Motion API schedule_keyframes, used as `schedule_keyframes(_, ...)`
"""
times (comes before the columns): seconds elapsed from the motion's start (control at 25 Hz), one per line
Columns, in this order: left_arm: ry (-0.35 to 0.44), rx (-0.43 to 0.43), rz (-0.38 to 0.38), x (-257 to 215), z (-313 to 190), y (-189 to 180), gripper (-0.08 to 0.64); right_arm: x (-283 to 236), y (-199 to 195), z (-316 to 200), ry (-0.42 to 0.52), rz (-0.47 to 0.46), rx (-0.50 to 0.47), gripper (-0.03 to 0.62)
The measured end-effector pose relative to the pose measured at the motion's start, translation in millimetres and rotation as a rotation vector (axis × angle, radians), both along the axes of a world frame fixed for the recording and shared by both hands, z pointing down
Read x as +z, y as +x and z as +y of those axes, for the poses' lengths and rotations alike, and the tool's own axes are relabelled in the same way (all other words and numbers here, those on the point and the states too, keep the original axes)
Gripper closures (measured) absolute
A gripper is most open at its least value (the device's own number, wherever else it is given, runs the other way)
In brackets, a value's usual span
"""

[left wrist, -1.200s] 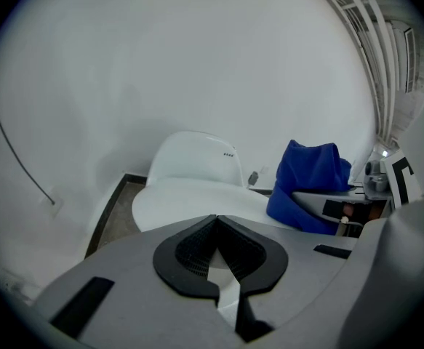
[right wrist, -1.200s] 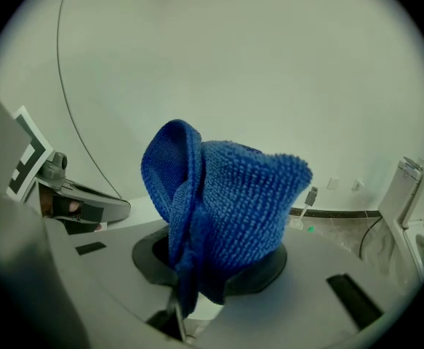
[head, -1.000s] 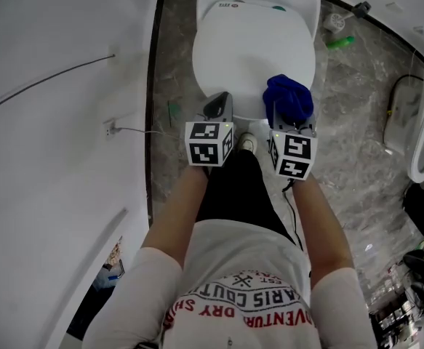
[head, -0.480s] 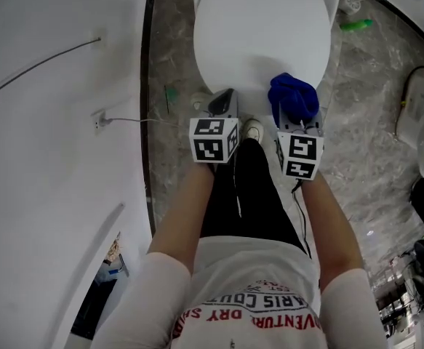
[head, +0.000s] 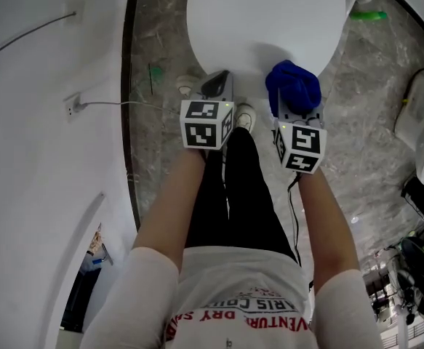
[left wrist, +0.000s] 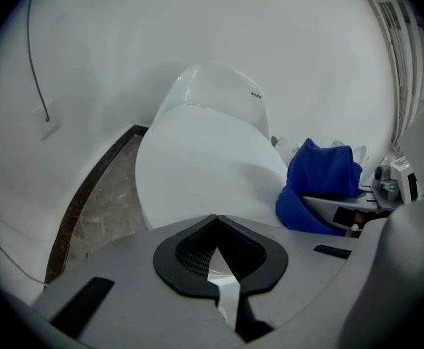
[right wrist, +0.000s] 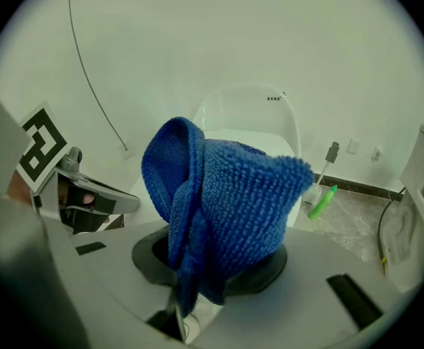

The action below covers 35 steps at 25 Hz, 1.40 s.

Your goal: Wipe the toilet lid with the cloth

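Cloth: a blue microfibre cloth [right wrist: 219,209] stands bunched between the right gripper's [head: 296,111] fingers, which grasp its lower folds. Most of it billows ahead of the fingertips.
Left gripper: the left gripper [left wrist: 222,282] has its fingers clenched together on nothing. It sits just beside the right gripper.
Toilet lid: the closed white toilet lid [head: 262,13] stretches ahead of both pairs of fingers. Only its front rim lies near the fingertips.
Contact: I cannot tell whether the cloth touches the rim.
Change: over the last second the lid has slid toward the top of the head view. The cloth, which was over the lid's front part, now sits at its near edge. The grip on the cloth is unchanged.
Meaning: this looks like a pull-back toward the person, perhaps the end of a stroke. Most of the lid now lies beyond the fingertips, so more wiping would probably need a reach forward.
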State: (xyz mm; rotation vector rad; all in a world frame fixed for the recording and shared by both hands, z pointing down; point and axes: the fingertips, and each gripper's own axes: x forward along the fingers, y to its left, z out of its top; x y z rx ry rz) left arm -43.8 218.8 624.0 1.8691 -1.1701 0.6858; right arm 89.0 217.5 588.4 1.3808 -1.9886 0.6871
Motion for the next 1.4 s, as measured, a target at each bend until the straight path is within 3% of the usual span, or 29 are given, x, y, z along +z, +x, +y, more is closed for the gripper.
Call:
schedule_keyframes(0.24, -0.004, -0.008, 0.012, 4.9, -0.5, 1.9, 0.554, 8.9, 3.6, -3.5, 0.006, -0.010, 0.046, 0.497)
schedule_keyframes(0.44, -0.033, -0.028, 0.030, 0.5, -2.0, -4.5, 0.554, 4.1, 3.1, -6.0, -0.077, -0.005, 0.051, 0.497)
schedule_keyframes(0.6, 0.029, -0.057, 0.029, -21.5, -20.4, -20.7, 0.554, -6.1, 1.3, -20.5, -0.149, -0.007, 0.068, 0.499)
schedule_keyframes(0.8, 0.151, -0.041, 0.065, -64.4, -71.9, -29.5, 0.554, -30.1, -10.9, -63.0, -0.122, -0.009, 0.048, 0.499)
schedule_keyframes(0.96, 0.264, 0.021, 0.046, -99.9, -124.7, -32.1, 0.554, -45.6, -34.2, -109.6, -0.144, -0.073, 0.043, 0.499)
schedule_keyframes(1.08, 0.305, 0.069, 0.041, -119.1, -161.5, -37.2, 0.554, -53.2, -59.9, -152.7, -0.175, -0.138, 0.047, 0.499)
schedule_keyframes(1.2, 0.310, 0.095, 0.050, -125.5, -192.1, -50.8, 0.554, -55.9, -93.1, -195.5, -0.187, -0.185, 0.023, 0.499)
schedule_keyframes(1.4, 0.266, 0.065, 0.081, -122.0, -225.4, -85.9, 0.554, -43.6, -149.9, -248.2, -0.248, -0.284, -0.028, 0.499)
